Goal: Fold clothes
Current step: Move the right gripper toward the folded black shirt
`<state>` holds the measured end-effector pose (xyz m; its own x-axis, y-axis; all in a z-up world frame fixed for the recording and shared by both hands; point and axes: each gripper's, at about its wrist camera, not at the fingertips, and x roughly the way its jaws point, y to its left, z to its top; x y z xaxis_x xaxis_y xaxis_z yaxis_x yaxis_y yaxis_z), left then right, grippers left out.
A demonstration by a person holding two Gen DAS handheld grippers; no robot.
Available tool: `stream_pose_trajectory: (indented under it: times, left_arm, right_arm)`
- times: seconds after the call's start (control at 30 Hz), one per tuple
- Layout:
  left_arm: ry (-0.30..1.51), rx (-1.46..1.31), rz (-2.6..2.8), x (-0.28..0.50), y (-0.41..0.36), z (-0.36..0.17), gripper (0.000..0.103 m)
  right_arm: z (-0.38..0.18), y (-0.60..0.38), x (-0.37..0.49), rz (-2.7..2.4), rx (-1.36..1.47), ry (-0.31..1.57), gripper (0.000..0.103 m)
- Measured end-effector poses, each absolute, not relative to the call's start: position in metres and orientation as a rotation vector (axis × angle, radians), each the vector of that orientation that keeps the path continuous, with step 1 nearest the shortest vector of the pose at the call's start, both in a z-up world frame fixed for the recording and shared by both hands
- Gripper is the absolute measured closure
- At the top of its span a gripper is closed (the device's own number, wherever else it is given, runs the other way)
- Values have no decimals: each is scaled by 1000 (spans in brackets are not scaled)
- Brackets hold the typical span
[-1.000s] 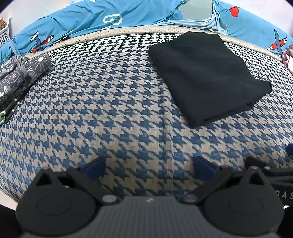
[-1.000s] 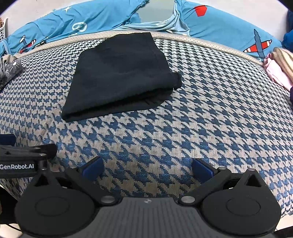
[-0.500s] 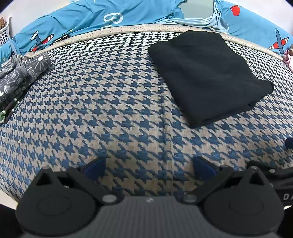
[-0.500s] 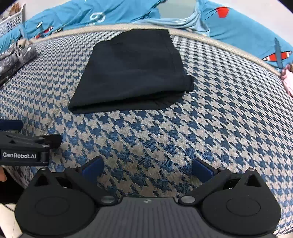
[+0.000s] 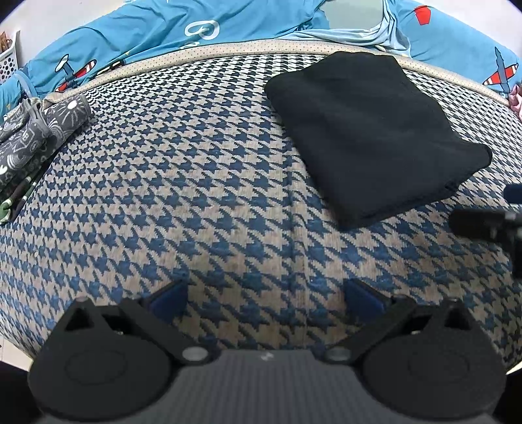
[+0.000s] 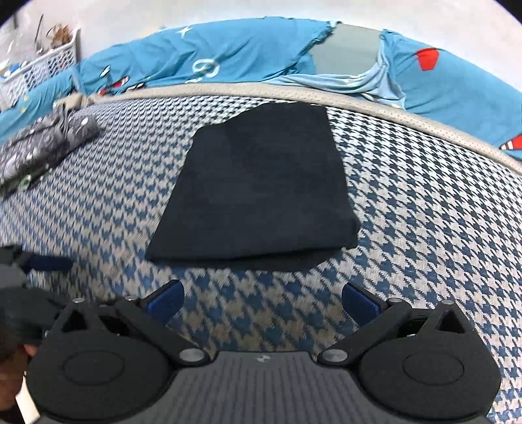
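Observation:
A folded black garment (image 5: 368,130) lies flat on the blue houndstooth surface (image 5: 163,182), ahead and to the right in the left wrist view. In the right wrist view the black garment (image 6: 261,182) lies straight ahead on that surface (image 6: 424,212). My left gripper (image 5: 266,298) is open and empty, low over the bare surface, well short of the garment. My right gripper (image 6: 262,298) is open and empty, just short of the garment's near edge. The right gripper also shows at the right edge of the left wrist view.
A folded grey patterned garment (image 5: 36,133) lies at the far left, also in the right wrist view (image 6: 39,150). A blue airplane-print sheet (image 5: 195,29) is heaped along the back. A white basket (image 6: 42,68) stands at the back left.
My right gripper has moved forward and swung left, so the black garment is now straight ahead and close. The left gripper has barely moved.

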<state>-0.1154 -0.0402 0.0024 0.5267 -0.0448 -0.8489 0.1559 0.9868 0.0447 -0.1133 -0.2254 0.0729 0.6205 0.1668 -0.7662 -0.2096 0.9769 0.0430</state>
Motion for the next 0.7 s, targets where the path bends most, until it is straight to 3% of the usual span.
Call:
stream_pose_trajectory:
  times: [0.7]
  left_arm:
    - [1020,98,-158,-77,-42,14,0]
  right_arm:
    - [78,-261,-87,183,100,838,0]
